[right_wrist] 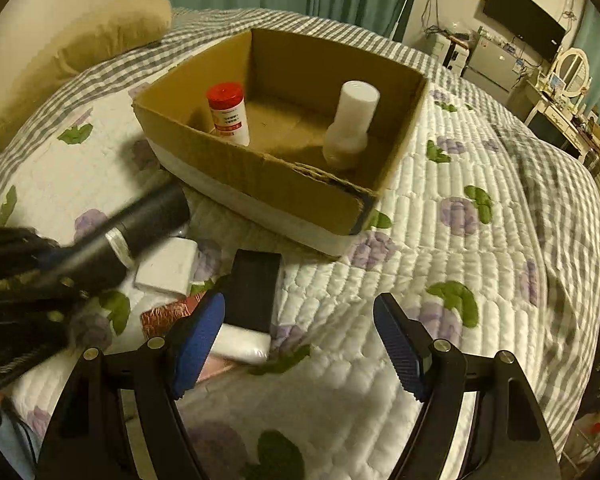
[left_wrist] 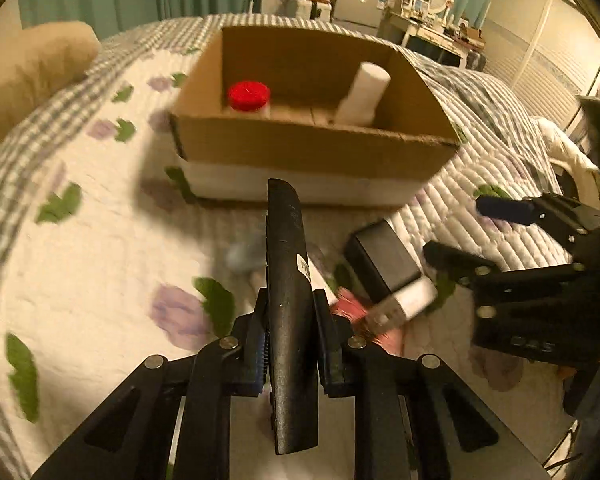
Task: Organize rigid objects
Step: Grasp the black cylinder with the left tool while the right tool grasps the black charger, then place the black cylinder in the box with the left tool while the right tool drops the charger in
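My left gripper (left_wrist: 291, 312) is shut on a long black object (left_wrist: 286, 264), held above the bed and pointing toward the cardboard box (left_wrist: 312, 148). In the box stand a red-capped bottle (left_wrist: 249, 98) and a white bottle (left_wrist: 364, 94). My right gripper (right_wrist: 300, 340) is open and empty over the quilt; it also shows in the left wrist view (left_wrist: 456, 232). Below it lie a black box (right_wrist: 254, 288), a white box (right_wrist: 168, 266), a white packet (right_wrist: 242, 342) and a red foil item (right_wrist: 168, 316). The left gripper with the black object (right_wrist: 140, 224) shows at left.
The bed has a quilted floral cover (right_wrist: 440, 260) with a checked border. A beige pillow (right_wrist: 112, 32) lies at the far left. A dresser with mirror (right_wrist: 568, 80) and a wall TV (right_wrist: 524, 20) stand beyond the bed.
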Motion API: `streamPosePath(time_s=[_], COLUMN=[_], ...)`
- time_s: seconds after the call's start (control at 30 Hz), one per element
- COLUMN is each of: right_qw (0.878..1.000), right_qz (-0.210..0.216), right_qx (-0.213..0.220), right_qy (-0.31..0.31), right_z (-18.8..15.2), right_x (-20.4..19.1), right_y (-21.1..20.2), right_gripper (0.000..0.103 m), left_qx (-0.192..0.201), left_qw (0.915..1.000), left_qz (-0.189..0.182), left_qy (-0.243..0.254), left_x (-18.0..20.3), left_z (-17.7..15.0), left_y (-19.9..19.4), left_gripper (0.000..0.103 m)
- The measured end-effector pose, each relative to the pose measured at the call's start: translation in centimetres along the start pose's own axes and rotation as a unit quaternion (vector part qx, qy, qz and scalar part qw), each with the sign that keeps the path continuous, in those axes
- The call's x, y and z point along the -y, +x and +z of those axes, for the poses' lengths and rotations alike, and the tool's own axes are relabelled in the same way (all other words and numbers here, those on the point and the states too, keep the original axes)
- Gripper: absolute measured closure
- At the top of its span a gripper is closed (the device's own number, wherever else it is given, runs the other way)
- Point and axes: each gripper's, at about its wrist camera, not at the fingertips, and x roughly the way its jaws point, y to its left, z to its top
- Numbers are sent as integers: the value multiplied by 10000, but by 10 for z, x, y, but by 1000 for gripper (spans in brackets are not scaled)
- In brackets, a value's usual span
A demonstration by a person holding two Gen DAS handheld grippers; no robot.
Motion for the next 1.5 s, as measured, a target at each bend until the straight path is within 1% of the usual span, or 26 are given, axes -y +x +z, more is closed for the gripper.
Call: streamPosePath(time_s=[0.07,0.2,0.23,0.3,0.33,0.4,0.43,0.47,0.53,0.63,0.77,0.97,1.07,1.2,1.3,1.37,1.5], right_qw=[9998,9975,9966,9944,9933,9913,9909,9911,9925,9954,9986,9997,9980,9942,9917,9903,9902], right_qz=[14,88,100,98,136,224,277,304,169,30,55,50,62,19,-74,-106,-14], right_qx=[-180,-692,-798,-1049,-1142,-1298,-1316,-1294,-1198,-932,-510,238,629,1070,1281,1383,1367], right_qy=[-2,-148,-151,-116,-85,-37,-28,-54,-167,-199,-102,51,72,101,99,124,272], right_z=[7,19,21,23,24,24,24,24,23,20,20,27,41,69,99,102,131], right_x=[-3,-15,-16,-18,-18,-19,-19,-21,-25,-27,-25,-25,-24,-21,-19,-11,2], right_y=[14,50,58,75,82,92,93,93,88,74,46,-9,-42,-81,-92,-100,-92], right_gripper=[26,26,28,35,44,51,60,62,63,64,65,65,65,65,65,65,65], left_qx=[31,125,139,165,169,182,199,209,229,277,447,845,1002,1211,1418,1572,1645], left_qw=[10000,9996,9995,9995,9996,9995,9995,9995,9994,9994,9988,9960,9945,9919,9890,9865,9853], left_qz=[67,242,269,256,235,222,224,224,195,125,65,-18,-55,-75,-47,33,42], left_qy=[0,69,83,81,73,88,112,127,154,140,183,277,312,381,418,466,447], left_x=[-5,-10,-10,-12,-12,-13,-13,-13,-14,-16,-15,-14,-14,-12,-11,-10,-10], left_z=[3,5,5,5,5,5,5,4,4,3,4,15,25,47,68,85,117], left_y=[2,9,11,13,14,15,15,15,15,9,-5,-35,-47,-61,-70,-72,-63], left_gripper=[84,84,84,84,84,84,84,84,84,84,84,84,84,84,84,84,84])
